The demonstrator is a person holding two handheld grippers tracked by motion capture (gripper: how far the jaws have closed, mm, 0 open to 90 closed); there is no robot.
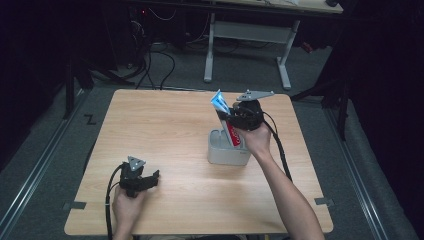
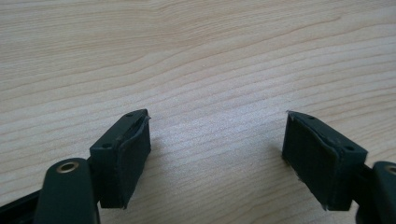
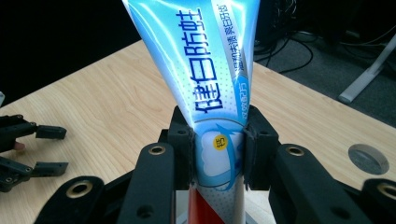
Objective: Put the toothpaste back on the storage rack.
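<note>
A blue, white and red toothpaste tube (image 1: 226, 118) stands tilted, its lower red end inside a grey holder (image 1: 218, 150) near the table's middle right. My right gripper (image 1: 234, 117) is shut on the tube's middle; in the right gripper view the tube (image 3: 212, 88) rises between the pads (image 3: 184, 149), crimped end up. My left gripper (image 1: 150, 178) rests low near the front left of the wooden table (image 1: 160, 130), open. In the left gripper view its gripper (image 2: 217, 149) has nothing between the jaws, just bare wood (image 2: 201, 70).
A round grey cable cap (image 3: 368, 158) is set into the table top at the right gripper view's right. A white-legged desk (image 1: 247, 35) and cables stand on the floor beyond the table's far edge. Black cables trail from both grippers.
</note>
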